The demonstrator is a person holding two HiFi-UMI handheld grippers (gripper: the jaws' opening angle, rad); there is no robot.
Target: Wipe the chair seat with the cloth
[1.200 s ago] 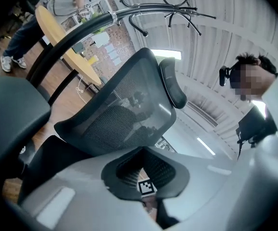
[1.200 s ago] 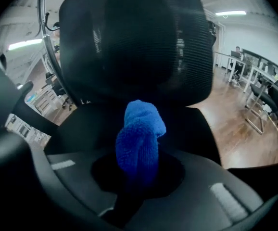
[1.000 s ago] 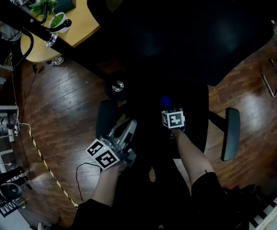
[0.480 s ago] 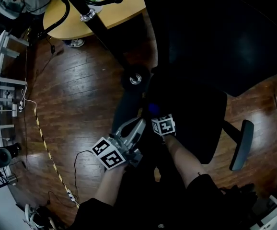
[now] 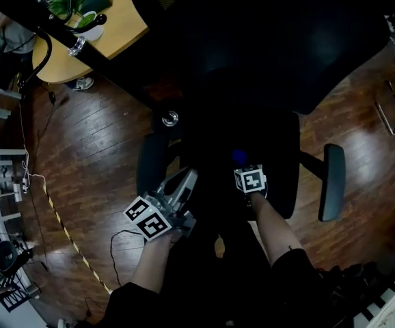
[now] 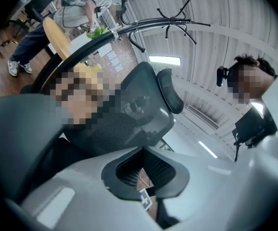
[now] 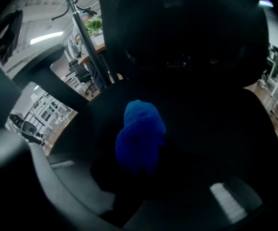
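A: Where is the cloth right now?

B: The right gripper (image 5: 241, 164) is clamping its tongs on a bunched blue terry cloth (image 7: 140, 134). It is holding the cloth over the middle of the black padded chair seat (image 5: 278, 157). Whether the cloth is touching the seat, I cannot tell; it is too dark there.

A: And the other gripper?

B: The left gripper (image 5: 182, 182) is keeping its tongs together with nothing between them. It is hanging off the seat at 8 o'clock, just beside the black left armrest pad (image 5: 150, 166).

A: What is crowding the chair?

B: The black mesh backrest (image 5: 286, 39) is rising at 12 o'clock, and the black right armrest pad (image 5: 333, 182) is flanking the seat at 3 o'clock. A black coat stand (image 5: 115, 75) is standing on the dark plank floor (image 5: 95, 156) at 10 o'clock, with its base near the seat's corner. Its pole is crossing in front of a round wooden counter (image 5: 119, 29), which is carrying a green plant in a white pot (image 5: 87, 27). A person in a grey top (image 6: 77, 0) is standing at that counter.
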